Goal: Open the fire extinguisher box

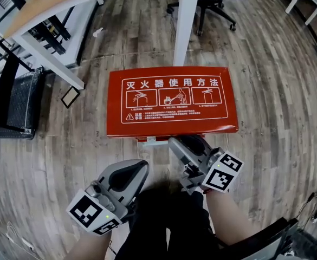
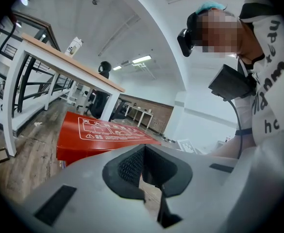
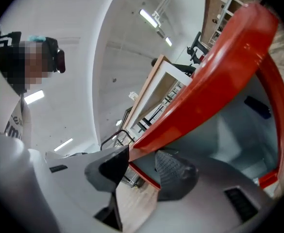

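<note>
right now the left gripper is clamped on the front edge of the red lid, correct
Not the left one. The right gripper is clamped on the front edge of the red lid, as the right gripper view shows. The left gripper is off the box, with nothing between its jaws.

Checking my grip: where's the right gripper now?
Head view, just right of centre: the right gripper is at the near edge of the red lid, that edge between its jaws.

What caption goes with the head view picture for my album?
Right gripper grips the front edge of the red metal fire extinguisher box lid.
</note>
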